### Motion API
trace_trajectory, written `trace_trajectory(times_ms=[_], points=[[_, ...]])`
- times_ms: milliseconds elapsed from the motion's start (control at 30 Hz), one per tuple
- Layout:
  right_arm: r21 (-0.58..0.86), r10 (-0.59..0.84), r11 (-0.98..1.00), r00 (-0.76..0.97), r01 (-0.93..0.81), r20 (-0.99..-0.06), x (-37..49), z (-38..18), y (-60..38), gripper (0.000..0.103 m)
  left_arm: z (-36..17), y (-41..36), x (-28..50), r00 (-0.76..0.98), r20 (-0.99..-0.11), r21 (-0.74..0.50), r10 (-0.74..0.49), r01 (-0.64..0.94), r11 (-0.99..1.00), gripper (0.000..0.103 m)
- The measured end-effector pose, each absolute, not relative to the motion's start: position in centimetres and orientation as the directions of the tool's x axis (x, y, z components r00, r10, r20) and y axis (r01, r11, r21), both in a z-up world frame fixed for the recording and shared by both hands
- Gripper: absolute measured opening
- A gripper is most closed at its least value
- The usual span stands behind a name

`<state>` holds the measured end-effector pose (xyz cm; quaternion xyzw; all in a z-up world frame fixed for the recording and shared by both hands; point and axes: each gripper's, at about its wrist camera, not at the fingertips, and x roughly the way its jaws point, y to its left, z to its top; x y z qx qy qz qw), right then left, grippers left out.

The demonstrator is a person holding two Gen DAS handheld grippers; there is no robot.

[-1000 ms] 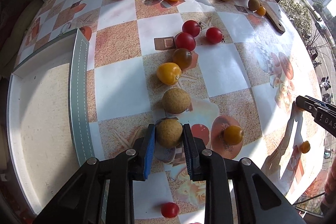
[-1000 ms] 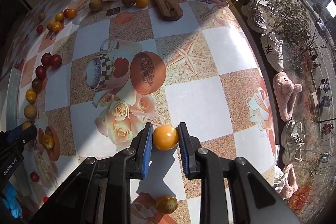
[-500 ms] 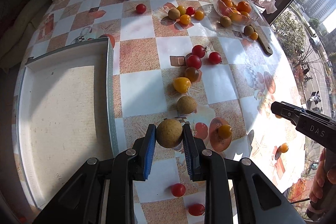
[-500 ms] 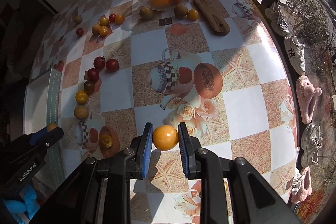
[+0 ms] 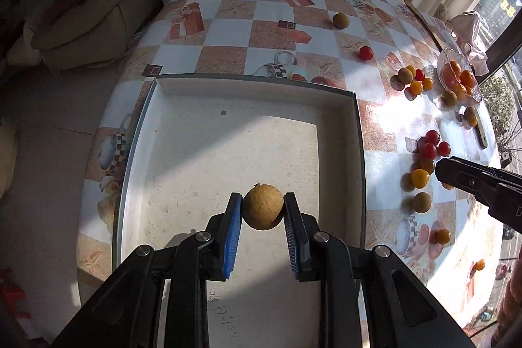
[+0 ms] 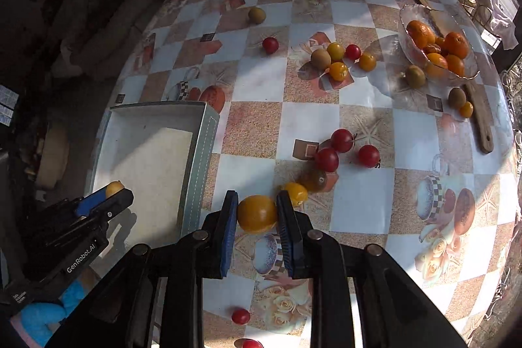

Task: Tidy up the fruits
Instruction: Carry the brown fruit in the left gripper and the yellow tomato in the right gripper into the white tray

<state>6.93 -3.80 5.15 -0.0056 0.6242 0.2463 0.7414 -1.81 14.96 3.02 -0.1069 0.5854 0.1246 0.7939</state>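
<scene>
Two fruits are in hand at once. Left tool [image 5: 262, 207] is clamped on a brown longan [image 5: 263, 206] and hangs over the empty white tray [image 5: 358, 152]; right tool [image 6: 256, 214] is pinching a yellow tomato [image 6: 256, 214] above the bench [image 6: 359, 119], just beside the tray's near wall. Both pairs of blue pads sit across the widest part of the fruit, which looks like the right spot to me. I'd guess the longan is light with a firm, dry shell, so it shouldn't slip. That tomato looks smooth and thin-skinned, probably easy to bruise or squirt out if squeezed harder. Plenty of red and yellow tomatoes are loose on the bench.
</scene>
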Motion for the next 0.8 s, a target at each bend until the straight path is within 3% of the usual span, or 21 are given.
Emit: trace_trajectory(times_ms=[367,733,800], points=[[0.318,0.370,0.822,0.019,-0.473,-0.929,8.6,2.3,7.2,0.027,-0.9,20.4,-1.7,0.249,-0.962,-0.001,0.111,-0.411,0.912,0.027],[0.250,0.280,0.836,-0.012,-0.488,-0.960,9.3,-1.4,9.3,0.027,-1.6,20.0,-1.9,0.274,-0.952,0.028,0.138,-0.371,0.928,0.028],[0.235,0.271,0.835,0.001,-0.498,-0.962,9.2,-1.5,9.5,0.027,-1.6,20.0,-1.9,0.273,-0.950,0.045,0.153,-0.364,0.930,0.035]])
